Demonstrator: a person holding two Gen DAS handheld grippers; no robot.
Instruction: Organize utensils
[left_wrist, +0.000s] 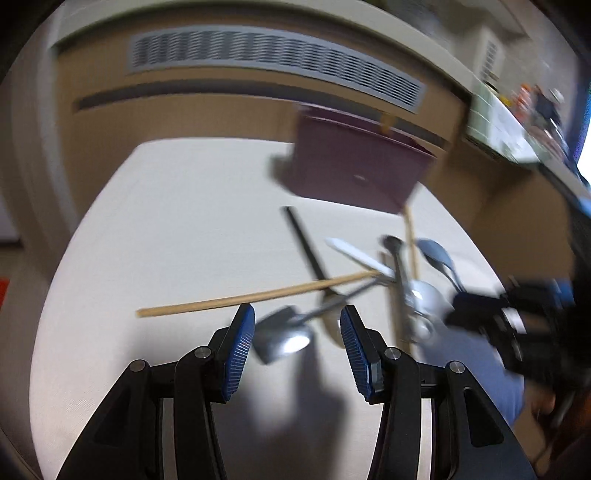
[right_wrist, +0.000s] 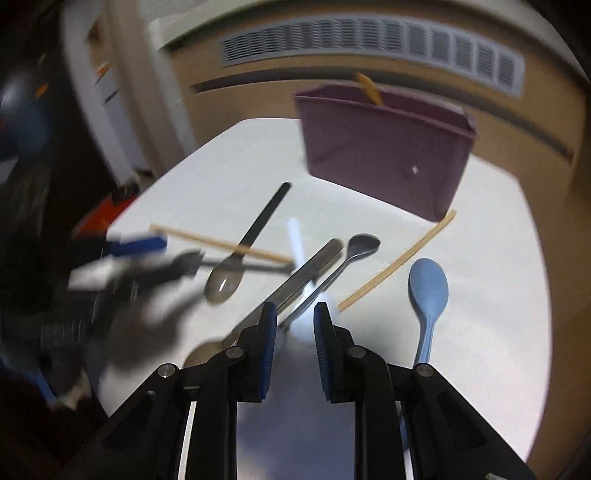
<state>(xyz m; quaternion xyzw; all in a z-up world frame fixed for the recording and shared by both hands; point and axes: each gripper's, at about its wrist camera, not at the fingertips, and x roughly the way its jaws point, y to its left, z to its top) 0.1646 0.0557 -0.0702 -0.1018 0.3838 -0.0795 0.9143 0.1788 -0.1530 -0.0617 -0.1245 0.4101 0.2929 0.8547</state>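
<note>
Utensils lie heaped on a white table (left_wrist: 166, 221). In the left wrist view my left gripper (left_wrist: 297, 314) stands open, with the bowl of a metal spoon (left_wrist: 282, 339) lying between its fingers and touching neither pad. A wooden chopstick (left_wrist: 240, 301) runs leftward from the heap. Behind it stands a purple container (left_wrist: 354, 162) with a wooden stick in it. In the right wrist view my right gripper (right_wrist: 295, 310) hovers over a flat metal handle (right_wrist: 314, 266) and a blurred white utensil (right_wrist: 295, 240); its jaws are narrow, with a gap showing between the pads. A blue spoon (right_wrist: 428, 288) lies to the right.
A black-handled spoon (right_wrist: 236, 266), a small metal spoon (right_wrist: 364, 245) and a second chopstick (right_wrist: 399, 262) lie in the heap. Beyond the table's far edge is a tan wall with a long vent (left_wrist: 273, 62). A cluttered shelf (left_wrist: 517, 122) runs along the right.
</note>
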